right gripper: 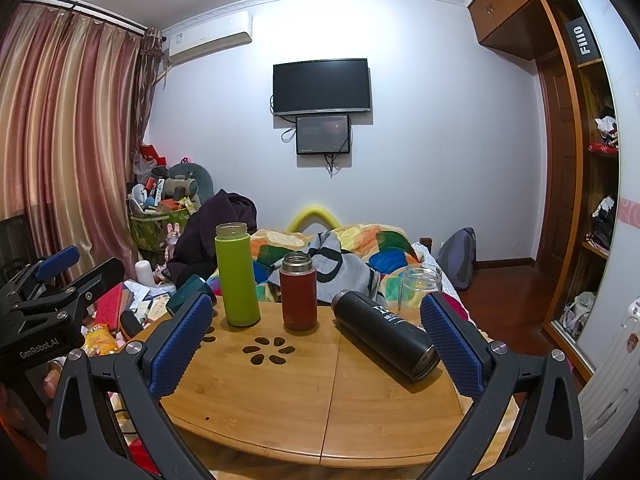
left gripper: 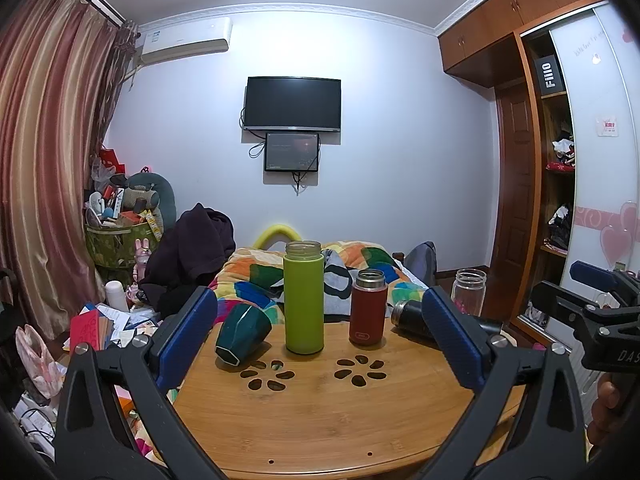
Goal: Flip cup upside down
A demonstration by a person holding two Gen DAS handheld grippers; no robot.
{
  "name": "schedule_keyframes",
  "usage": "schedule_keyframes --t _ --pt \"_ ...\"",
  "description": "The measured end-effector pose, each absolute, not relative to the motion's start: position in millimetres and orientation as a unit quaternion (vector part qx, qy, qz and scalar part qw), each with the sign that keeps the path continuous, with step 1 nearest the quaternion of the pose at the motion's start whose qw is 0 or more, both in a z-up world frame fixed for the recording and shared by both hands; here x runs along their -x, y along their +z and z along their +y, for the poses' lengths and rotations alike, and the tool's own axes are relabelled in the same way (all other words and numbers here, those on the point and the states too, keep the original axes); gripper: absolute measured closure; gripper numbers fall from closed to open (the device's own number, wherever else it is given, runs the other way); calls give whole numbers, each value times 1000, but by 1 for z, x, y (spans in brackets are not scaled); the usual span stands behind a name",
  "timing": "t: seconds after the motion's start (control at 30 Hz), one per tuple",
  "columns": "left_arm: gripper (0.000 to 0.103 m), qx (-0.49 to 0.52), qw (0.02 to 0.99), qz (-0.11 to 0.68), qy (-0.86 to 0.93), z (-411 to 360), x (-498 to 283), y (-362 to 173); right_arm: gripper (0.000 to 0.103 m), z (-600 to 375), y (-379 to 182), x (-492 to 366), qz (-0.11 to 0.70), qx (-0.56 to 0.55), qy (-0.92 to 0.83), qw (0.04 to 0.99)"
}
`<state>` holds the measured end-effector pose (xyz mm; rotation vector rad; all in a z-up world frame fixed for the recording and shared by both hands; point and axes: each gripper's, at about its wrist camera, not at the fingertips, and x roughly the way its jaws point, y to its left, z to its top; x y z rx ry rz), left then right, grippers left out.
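A dark green faceted cup [left gripper: 242, 334] lies tilted on its side at the left of the bamboo table [left gripper: 320, 420], base toward me. In the right wrist view only part of the green cup [right gripper: 191, 289] shows behind a finger. A tall green bottle [left gripper: 304, 298], a red flask [left gripper: 367, 307] and a clear glass jar [left gripper: 469, 291] stand upright. A black flask [right gripper: 384, 334] lies on its side. My left gripper [left gripper: 320, 334] is open and empty, above the table's near side. My right gripper [right gripper: 316, 338] is open and empty, with the black flask beside its right finger.
A bed with a colourful quilt [left gripper: 360, 264] lies behind the table. Clutter and papers [left gripper: 112, 320] pile at the left under curtains. A wardrobe [left gripper: 560, 160] stands at the right. The table has flower-shaped cut-outs [left gripper: 266, 374].
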<state>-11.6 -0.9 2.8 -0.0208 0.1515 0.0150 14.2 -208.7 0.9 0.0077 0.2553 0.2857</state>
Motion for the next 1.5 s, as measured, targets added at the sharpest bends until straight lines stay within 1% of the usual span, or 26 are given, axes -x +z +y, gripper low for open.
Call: schedule_keyframes --t 0.77,1.17,1.37,1.5 --pt "0 11 997 76 8 -1 12 3 0 -205 2 -16 126 -2 145 981" --pt "0 -5 995 94 8 -11 -1 -2 0 -216 -10 -30 134 -15 146 980" --pt "0 -18 992 122 -22 -32 -30 -2 0 -235 -21 -45 141 -21 128 981" --pt "0 -27 982 172 -74 -60 -73 -2 0 -261 -32 -56 147 -35 104 983"
